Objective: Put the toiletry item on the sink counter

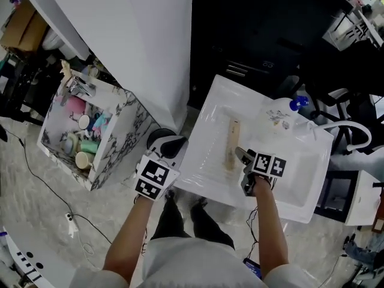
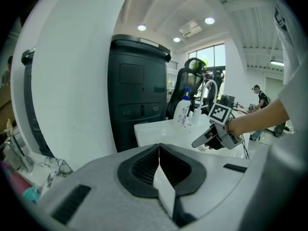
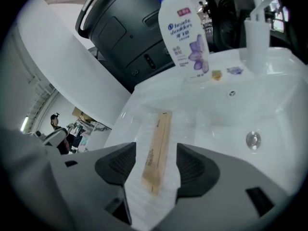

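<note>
Right tool (image 3: 155, 167): jaws wide, pads clear of the toiletry item (image 3: 156, 150), a flat tan packet lying lengthwise between them on the white sink surface (image 1: 201, 176), beside the basin. Shampoo bottle (image 3: 184, 37) stands upright at 1 o'clock of the packet. Left tool (image 2: 159, 150): jaws together, empty, off the surface at its 9 o'clock edge.

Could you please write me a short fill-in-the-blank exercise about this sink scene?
1. The tan packet lies flat on the white ____ counter.
2. The right gripper has its jaws ____, with the packet unclamped between them.
3. The left gripper has its jaws ____ on nothing.
4. The white bottle has a ____ cap.

Missing words: sink; open; shut; blue.
</note>
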